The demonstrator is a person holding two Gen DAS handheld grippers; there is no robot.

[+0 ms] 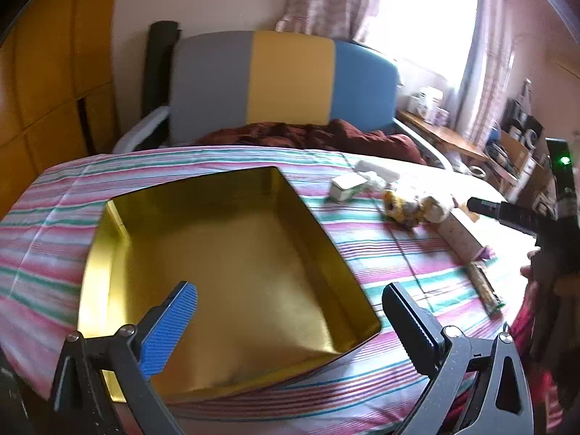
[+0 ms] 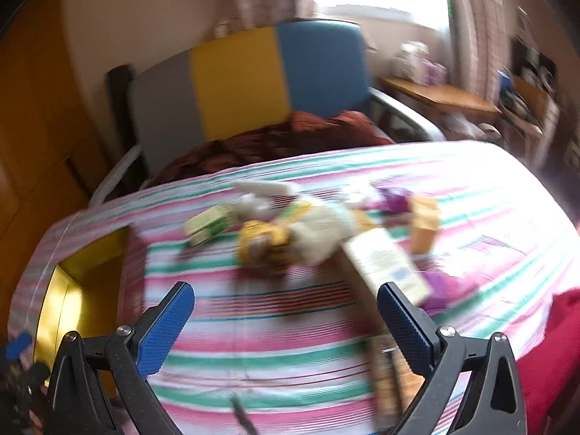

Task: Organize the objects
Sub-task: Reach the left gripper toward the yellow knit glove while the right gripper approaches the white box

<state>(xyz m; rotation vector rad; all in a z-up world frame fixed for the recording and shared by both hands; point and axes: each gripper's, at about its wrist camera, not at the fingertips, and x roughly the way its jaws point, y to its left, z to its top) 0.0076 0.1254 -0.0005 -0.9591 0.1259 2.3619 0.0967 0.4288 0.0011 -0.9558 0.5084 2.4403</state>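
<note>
A gold tin box (image 1: 232, 275) lies open and empty on a striped cloth; its corner shows in the right wrist view (image 2: 76, 290). My left gripper (image 1: 290, 311) is open above the tin. My right gripper (image 2: 286, 311) is open above the cloth, short of a blurred pile: a small green-white box (image 2: 210, 226), a yellow and white plush toy (image 2: 286, 239), a long cream carton (image 2: 388, 264), an orange box (image 2: 424, 226) and purple wrappers (image 2: 440, 288). A brown snack bar (image 2: 386, 373) lies under its right finger. The left wrist view shows the plush toy (image 1: 417, 206), carton (image 1: 460, 235) and bar (image 1: 484, 288).
The striped cloth (image 1: 54, 217) covers a raised surface. Behind it are a dark red blanket (image 1: 308, 134) and a grey, yellow and blue headboard (image 1: 290, 76). A cluttered wooden desk (image 1: 446, 134) stands at the right by the window. Wooden wardrobes (image 1: 47, 83) are on the left.
</note>
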